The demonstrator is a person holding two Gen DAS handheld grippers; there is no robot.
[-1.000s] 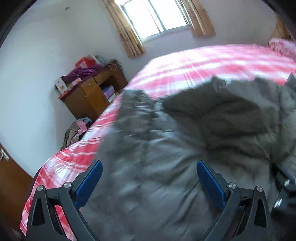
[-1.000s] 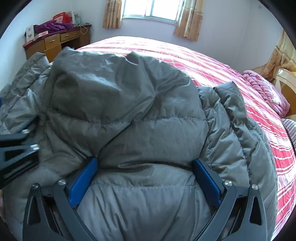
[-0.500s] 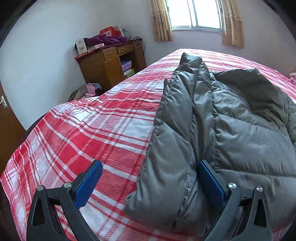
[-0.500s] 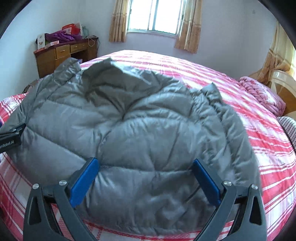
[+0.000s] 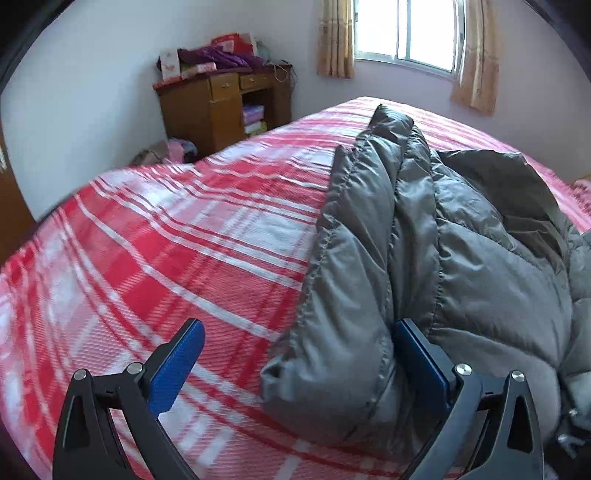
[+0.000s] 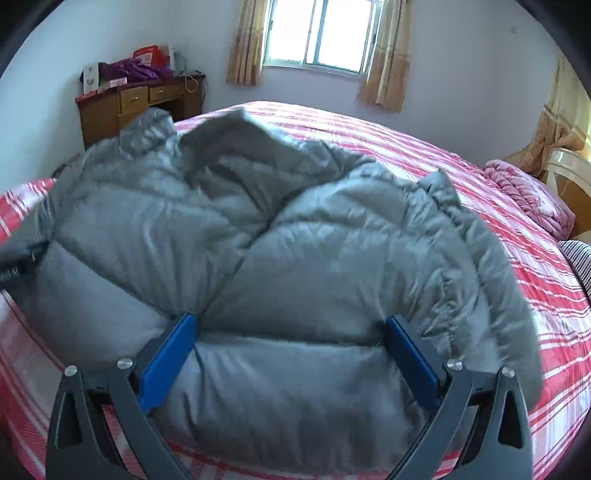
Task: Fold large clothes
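Note:
A large grey puffer jacket lies bunched on the red and white plaid bed. In the left wrist view the jacket's left edge runs away from me as a thick fold. My left gripper is open at the near corner of that edge, its right finger against the fabric and its left finger over bare bedspread. My right gripper is open wide, straddling the jacket's near puffy edge. A blurred dark part of the left gripper shows at the left side of the right wrist view.
A wooden desk with boxes and purple cloth on top stands against the far wall, left of the curtained window. A pink blanket and a wooden headboard are at the bed's right end. Clothes lie on the floor by the desk.
The jacket has come down from close in front of both cameras and now lies lower on the bed. The left gripper has moved to the jacket's left edge. Both stay open.

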